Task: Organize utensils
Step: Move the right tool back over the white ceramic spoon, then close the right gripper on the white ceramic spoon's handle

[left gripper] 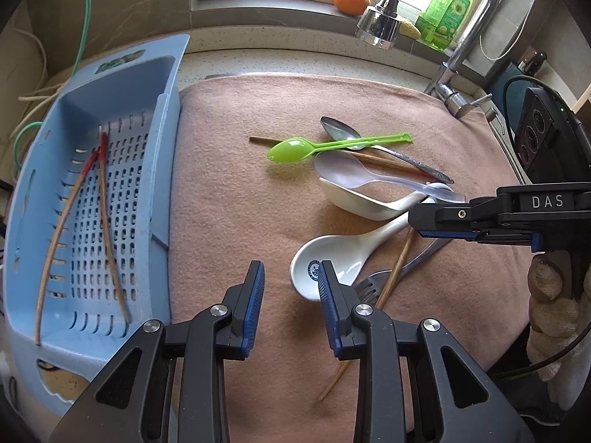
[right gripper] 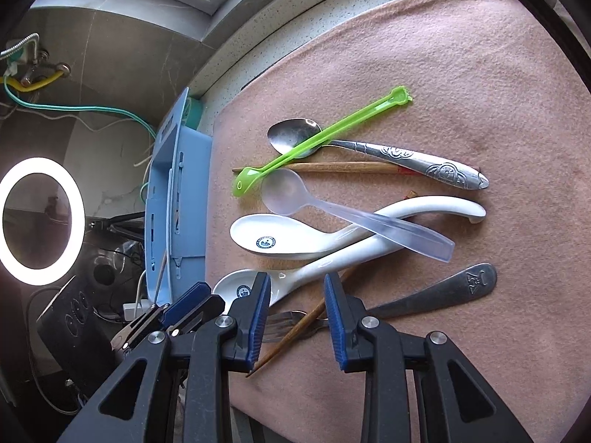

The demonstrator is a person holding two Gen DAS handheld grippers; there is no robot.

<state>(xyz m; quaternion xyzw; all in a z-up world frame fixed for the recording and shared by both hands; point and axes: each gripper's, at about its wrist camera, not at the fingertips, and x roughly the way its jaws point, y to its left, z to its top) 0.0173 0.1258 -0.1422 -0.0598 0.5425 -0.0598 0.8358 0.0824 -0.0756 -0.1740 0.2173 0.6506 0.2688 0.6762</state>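
Presently catalogued:

Left gripper (left gripper: 291,277): pitched steeply down over the pink cloth (left gripper: 229,203) spread on the counter; jaws parted a little, nothing between them, clear of the cloth.

Right gripper (right gripper: 293,295): angled down over the near end of the pile, held by a gloved hand (left gripper: 554,295); jaws parted a little, straddling a loose chopstick (right gripper: 295,332) without visibly pressing it.

Basket (left gripper: 92,85): one, blue, slotted, at the cloth's left edge.

Chopsticks in basket (left gripper: 107,229): two, red-tipped, crossing near the tips.

Chopsticks on cloth: two; the second (right gripper: 343,167) lies under the green spoon.

White ceramic spoons: two, one (right gripper: 280,238) overlapping the other (left gripper: 332,254), each with a blue emblem in its bowl.

Green plastic spoon (right gripper: 321,134): one, across the metal spoon.

Metal spoon (right gripper: 369,147): one, with an embossed handle.

Clear plastic spoon (right gripper: 332,208): one, over the ceramic handles.

Fork (right gripper: 284,323): one, under the loose chopstick.
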